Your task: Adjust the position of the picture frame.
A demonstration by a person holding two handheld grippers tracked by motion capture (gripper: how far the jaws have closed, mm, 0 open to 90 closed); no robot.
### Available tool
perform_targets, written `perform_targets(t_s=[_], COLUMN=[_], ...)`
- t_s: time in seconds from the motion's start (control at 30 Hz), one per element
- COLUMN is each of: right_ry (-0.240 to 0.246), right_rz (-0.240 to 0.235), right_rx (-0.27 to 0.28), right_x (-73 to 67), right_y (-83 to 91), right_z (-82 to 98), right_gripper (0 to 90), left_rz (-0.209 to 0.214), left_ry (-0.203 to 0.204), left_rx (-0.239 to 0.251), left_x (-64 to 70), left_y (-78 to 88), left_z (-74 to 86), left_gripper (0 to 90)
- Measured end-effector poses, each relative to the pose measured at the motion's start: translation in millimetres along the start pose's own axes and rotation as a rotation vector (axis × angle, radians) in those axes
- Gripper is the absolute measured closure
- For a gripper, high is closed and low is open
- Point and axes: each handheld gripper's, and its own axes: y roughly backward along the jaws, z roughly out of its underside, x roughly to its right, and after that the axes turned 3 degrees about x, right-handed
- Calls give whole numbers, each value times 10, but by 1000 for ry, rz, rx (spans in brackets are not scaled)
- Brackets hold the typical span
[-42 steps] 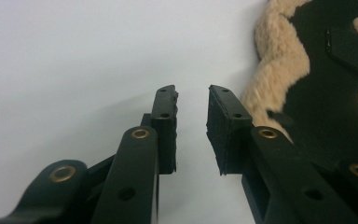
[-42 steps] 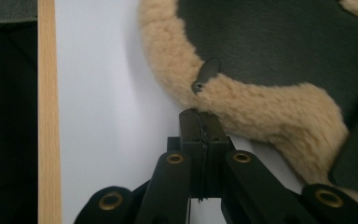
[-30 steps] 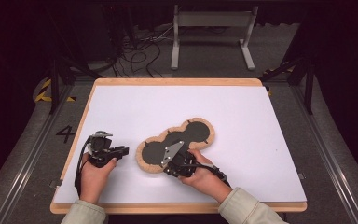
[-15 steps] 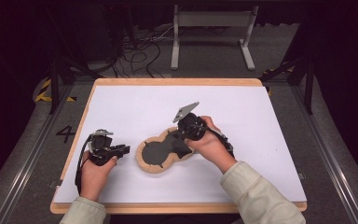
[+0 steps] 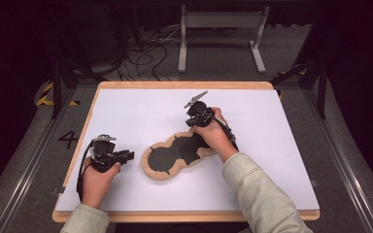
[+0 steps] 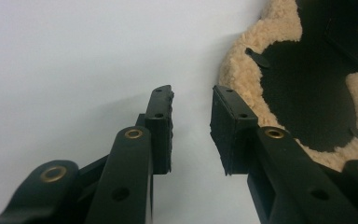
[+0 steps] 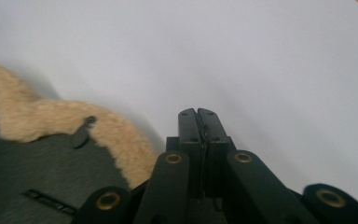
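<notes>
So what we've got here is a dark grey felt-like garment with a fluffy tan fleece lining (image 5: 177, 154), spread flat in a lumpy, lobed outline on the smooth white tabletop (image 5: 136, 111). We can't really tell what kind of garment it is. A little dark tab (image 7: 81, 133) sticks out over the fleece edge.

The right hand and sleeve cover the garment's far end in the high view. The left gripper view cuts it off at the frame edge.

The left gripper (image 6: 191, 119) sits low and roughly level, jaws parted and just been opening, nothing between them, garment just off to its right. The right gripper (image 7: 198, 116) is clenched with nothing in it, angled down over bare table, garment's fleece edge just to its left.
</notes>
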Motion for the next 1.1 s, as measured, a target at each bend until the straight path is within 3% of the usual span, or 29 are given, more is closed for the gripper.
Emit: perform_targets(t_s=[0.17,0.23,0.33,0.37,0.4,0.57,0.73,0.97,1.1], right_ry=[-39,-54,-35,-2,2,-33,-25,-22,-47], right_rz=[51,43,51,65,70,55,38,28,0], right_rx=[-57,-46,-62,-86,-98,-121,-135,-183,-215], right_x=[148,167,158,133,123,140,131,81,44], right_y=[-167,-188,-181,-160,-143,24,184,344,471], right_z=[83,106,99,97,106,223,379,529,643], right_gripper=[900,900,900,900,900,900,900,900,900], left_rz=[5,3,2,4,5,10,25,55,89], left_ry=[-3,-5,-2,-1,-2,-4,-11,-42,-70], left_rx=[-5,-3,-2,-2,2,-1,-10,-23,-33], left_x=[-7,-13,-22,-24,-24,-29,4,105,170], left_y=[-7,-3,4,10,21,40,36,33,10], left_z=[6,7,10,10,13,19,7,-12,-31], left_gripper=[693,692,692,692,691,690,679,662,652])
